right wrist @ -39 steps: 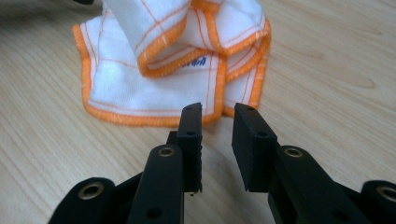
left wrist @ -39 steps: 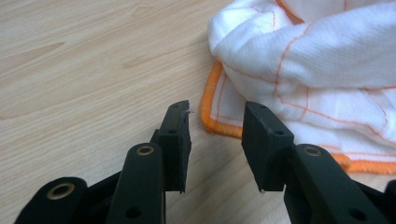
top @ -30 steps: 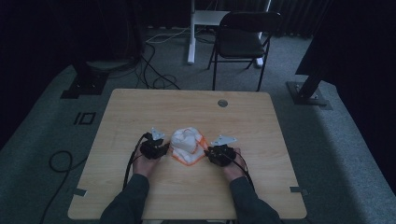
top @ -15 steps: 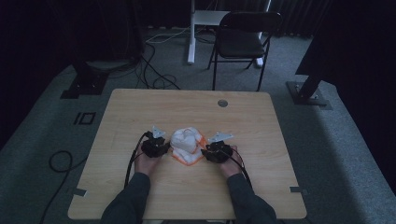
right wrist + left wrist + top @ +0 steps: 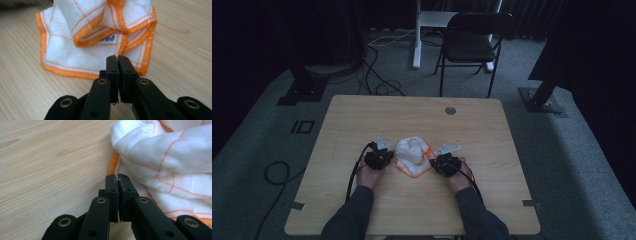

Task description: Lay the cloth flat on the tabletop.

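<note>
White dishcloth with orange trim (image 5: 413, 155) sits bunched up mid-frame on the table (image 5: 362, 120), left gripper (image 5: 388, 159) and right gripper (image 5: 435, 162) either side, both clenched on nothing.

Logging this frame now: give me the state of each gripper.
Left gripper: closed, nothing clearly held; tips beside the cloth.
Right gripper: closed, empty; tips just short of the cloth.
</note>
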The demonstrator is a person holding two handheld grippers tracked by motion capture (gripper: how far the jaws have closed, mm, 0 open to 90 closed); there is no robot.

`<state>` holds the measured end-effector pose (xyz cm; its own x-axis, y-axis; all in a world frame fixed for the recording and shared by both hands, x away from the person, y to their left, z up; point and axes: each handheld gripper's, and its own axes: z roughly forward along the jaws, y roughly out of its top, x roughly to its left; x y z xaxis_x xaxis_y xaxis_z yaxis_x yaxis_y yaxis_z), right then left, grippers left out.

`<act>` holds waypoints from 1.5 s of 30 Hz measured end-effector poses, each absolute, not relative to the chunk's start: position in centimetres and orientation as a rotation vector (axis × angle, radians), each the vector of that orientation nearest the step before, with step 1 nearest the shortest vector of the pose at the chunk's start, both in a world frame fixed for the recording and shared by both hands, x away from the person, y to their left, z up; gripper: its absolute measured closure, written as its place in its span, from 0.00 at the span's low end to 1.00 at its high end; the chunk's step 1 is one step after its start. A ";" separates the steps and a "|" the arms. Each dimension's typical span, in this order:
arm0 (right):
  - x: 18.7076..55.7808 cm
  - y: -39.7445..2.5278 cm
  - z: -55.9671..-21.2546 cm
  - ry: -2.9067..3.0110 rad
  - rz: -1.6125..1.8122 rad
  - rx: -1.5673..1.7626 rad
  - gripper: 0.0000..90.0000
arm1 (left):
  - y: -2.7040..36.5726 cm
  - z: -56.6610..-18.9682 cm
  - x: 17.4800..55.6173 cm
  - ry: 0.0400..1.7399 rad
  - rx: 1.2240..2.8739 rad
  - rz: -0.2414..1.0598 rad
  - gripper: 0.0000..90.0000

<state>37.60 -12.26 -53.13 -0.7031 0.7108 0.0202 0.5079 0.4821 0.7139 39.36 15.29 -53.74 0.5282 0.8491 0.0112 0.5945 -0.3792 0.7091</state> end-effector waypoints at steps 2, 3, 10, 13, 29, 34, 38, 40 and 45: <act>37.4 -12.5 -53.1 2.451 1.042 1.035 0.98 | 15.5 -53.7 39.2 1.168 2.109 0.499 0.98; 37.4 -12.5 -53.1 2.451 1.042 1.035 0.98 | 15.5 -53.7 39.2 1.168 2.109 0.499 0.98; 36.7 -13.4 -52.9 2.445 1.030 1.031 0.98 | 16.4 -53.8 38.6 1.194 2.096 0.513 0.98; 36.2 -14.2 -53.1 2.439 1.016 1.044 0.98 | 17.0 -53.8 38.3 1.209 2.088 0.522 0.98; 34.5 -16.6 -53.2 2.428 0.991 1.084 0.98 | 18.8 -53.7 36.6 1.251 2.084 0.554 0.98; 34.0 -17.0 -53.2 2.434 0.984 1.088 0.98 | 19.2 -53.7 35.7 1.275 2.067 0.541 0.98; 32.9 -17.3 -53.3 2.448 0.969 1.071 0.98 | 19.3 -53.7 35.0 1.282 2.059 0.535 0.98; 32.8 -17.4 -53.2 2.450 0.966 1.069 0.98 | 19.3 -53.7 34.7 1.287 2.060 0.532 0.98; 32.8 -17.5 -52.9 2.438 0.984 1.063 0.93 | 19.1 -53.5 34.4 1.286 2.066 0.526 0.92</act>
<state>32.75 -17.50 -52.95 -0.6792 0.7339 -0.0042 0.5254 0.4902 0.6955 34.42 19.14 -53.54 0.4407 0.8976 0.0015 0.6411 -0.3159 0.6994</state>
